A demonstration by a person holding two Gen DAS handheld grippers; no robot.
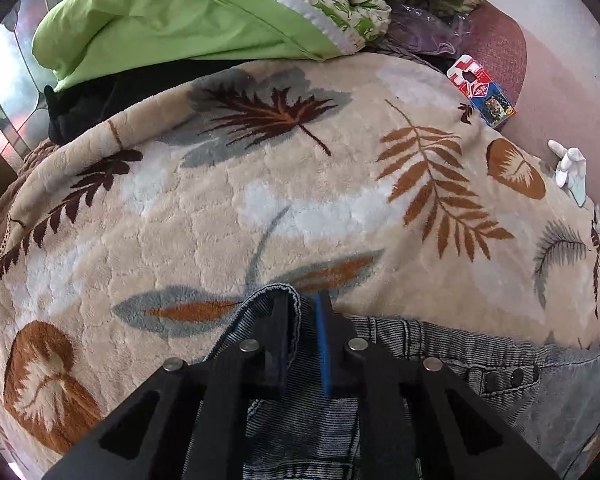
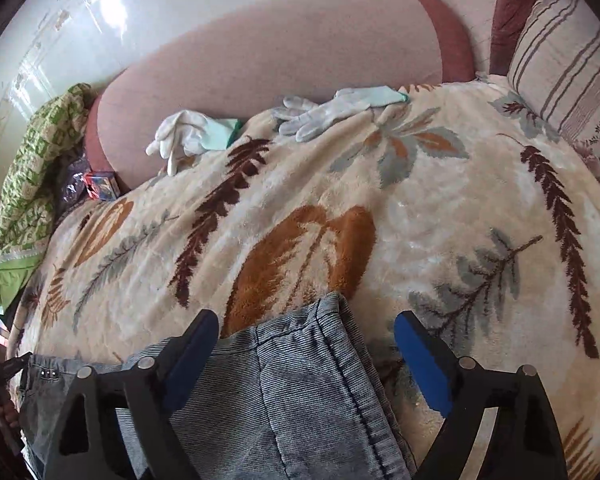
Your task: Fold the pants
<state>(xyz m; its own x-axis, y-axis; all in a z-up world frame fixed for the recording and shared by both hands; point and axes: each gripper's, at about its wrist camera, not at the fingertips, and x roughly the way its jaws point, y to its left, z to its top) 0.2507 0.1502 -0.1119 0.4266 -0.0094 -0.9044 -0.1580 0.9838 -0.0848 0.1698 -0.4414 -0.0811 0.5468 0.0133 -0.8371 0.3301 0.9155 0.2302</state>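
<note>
1. the pants (image 2: 300,392), grey-blue ribbed denim, are lying spread on the leaf-patterned blanket (image 1: 300,184) along its near edge, so that both ends are sitting within reach of the two hands at once.

2. the left gripper (image 1: 302,320) is clenching a raised fold of the denim hem between its two pads; the cloth is bunching up over the left pad, which suggests a firm pinch meant to keep the corner from slipping when lifted.

3. the right gripper (image 2: 306,340) is standing released, its blue-padded jaws straddling another end of the pants, one jaw on each side and neither pad pressing the cloth. it is likely lining up for a matching pinch.

4. the snap-button placket (image 1: 512,376) is lying just to the right of the left gripper, so the left hand seems to be working near the waist or a side seam; which exact corner it is holding i cannot tell.

5. judging by this, the fold is only beginning: one end gripped, the other not yet.

6. the white gloves (image 2: 328,112) are resting at the blanket's far edge against the pink backrest (image 2: 280,48), well apart from the pants, leaving the middle of the blanket free as a folding surface.

7. the green quilt (image 1: 172,16) is sitting piled beyond the far left corner, also out of the way.
</note>
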